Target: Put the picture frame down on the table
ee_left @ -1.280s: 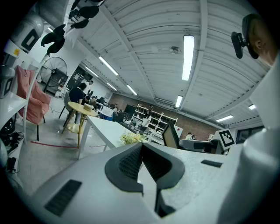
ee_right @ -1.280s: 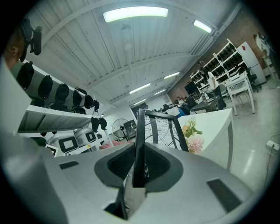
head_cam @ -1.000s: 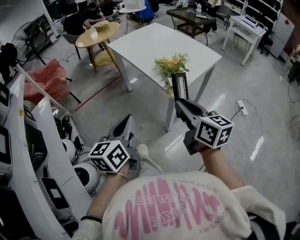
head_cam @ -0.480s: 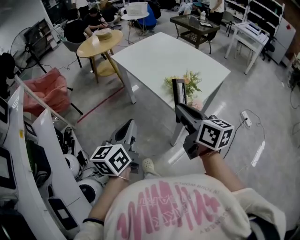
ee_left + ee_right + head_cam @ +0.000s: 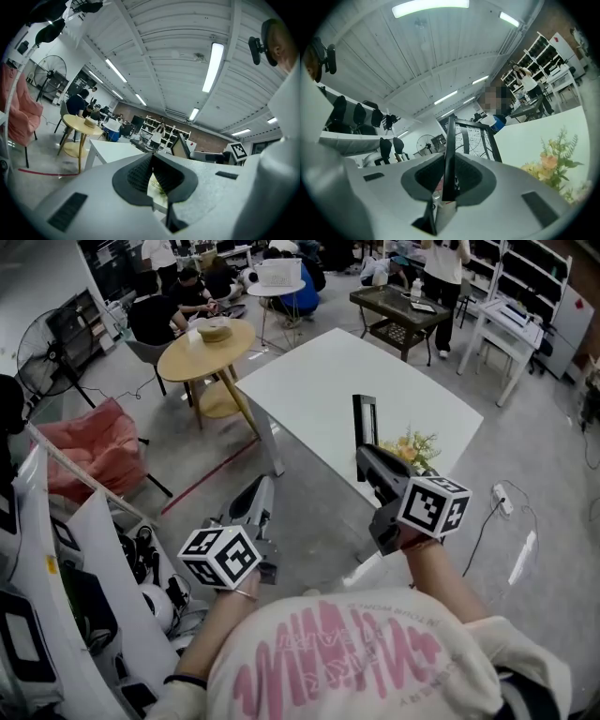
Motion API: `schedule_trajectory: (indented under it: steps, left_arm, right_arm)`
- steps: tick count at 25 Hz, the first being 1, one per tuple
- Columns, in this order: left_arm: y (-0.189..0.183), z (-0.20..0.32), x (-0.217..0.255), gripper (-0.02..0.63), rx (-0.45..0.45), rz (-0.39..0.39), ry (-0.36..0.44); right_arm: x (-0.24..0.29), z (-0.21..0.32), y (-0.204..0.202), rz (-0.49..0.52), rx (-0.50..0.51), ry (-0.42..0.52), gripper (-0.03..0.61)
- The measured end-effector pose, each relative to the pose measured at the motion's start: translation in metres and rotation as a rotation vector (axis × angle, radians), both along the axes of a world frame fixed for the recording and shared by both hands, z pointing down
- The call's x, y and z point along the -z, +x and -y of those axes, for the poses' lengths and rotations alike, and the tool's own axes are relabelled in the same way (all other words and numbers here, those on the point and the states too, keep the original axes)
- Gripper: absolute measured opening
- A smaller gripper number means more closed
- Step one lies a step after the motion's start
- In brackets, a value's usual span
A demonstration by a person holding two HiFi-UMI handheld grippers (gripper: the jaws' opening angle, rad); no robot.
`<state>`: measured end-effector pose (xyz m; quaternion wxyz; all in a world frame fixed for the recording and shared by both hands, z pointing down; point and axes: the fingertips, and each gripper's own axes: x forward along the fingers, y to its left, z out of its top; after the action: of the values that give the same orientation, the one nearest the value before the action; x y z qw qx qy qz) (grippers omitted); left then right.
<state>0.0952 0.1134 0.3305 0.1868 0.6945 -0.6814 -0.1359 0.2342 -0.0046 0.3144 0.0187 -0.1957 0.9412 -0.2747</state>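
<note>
While the right gripper (image 5: 365,452) reaches out in front of the person, its jaws are squeezed tight on the picture frame (image 5: 364,420). In the right gripper view, the thin black edge of the frame (image 5: 450,140) sits right between the two dark pads, near the bottom of the frame. The rest of the frame sticks straight up past the tips of the jaws. It stands nearly upright, with its thin edge turned to the camera.

In the head view, the frame shows in front of the white desk (image 5: 319,371), close to the desk's near edge. It is held up in the jaws, not lying on the desk. A bunch of yellow flowers (image 5: 419,448) sits on the desk just to the right of the right gripper.

The person's right arm is stretched forward, with the hand behind the marker cube (image 5: 433,505). The left arm is held forward too, but lower and closer to the body, over the grey floor (image 5: 309,512).

The left gripper (image 5: 263,486) points toward the desk. In the left gripper view, its jaws are together at the tips and hold nothing (image 5: 151,158).

A round yellow table (image 5: 204,341) stands well away, past the far left corner of the desk.
</note>
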Motion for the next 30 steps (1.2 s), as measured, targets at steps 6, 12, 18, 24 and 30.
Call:
schedule_trajectory:
  steps: [6,12,18,24,30]
  left_arm:
    - [-0.057,0.027,-0.001,0.003,0.0,0.005,0.02]
    - [-0.1,0.037,-0.016,0.003,0.005,-0.037,0.013]
    - [-0.115,0.048,-0.034,0.003,-0.02,-0.069,-0.021]
    - [-0.126,0.053,-0.06,0.003,-0.039,-0.062,-0.089]
    - [-0.154,0.07,-0.076,0.003,-0.006,-0.082,-0.114]
  right_arm:
    - [-0.006,0.032,-0.052,0.001,-0.013,-0.005,0.075]
    - [-0.021,0.049,-0.088,-0.043,-0.018,0.001,0.075]
    - [-0.048,0.069,-0.096,-0.08,-0.043,-0.085,0.075]
    - [-0.08,0.087,-0.094,-0.169,-0.069,-0.128,0.075]
    - [-0.098,0.12,-0.118,-0.193,-0.07,-0.146,0.075]
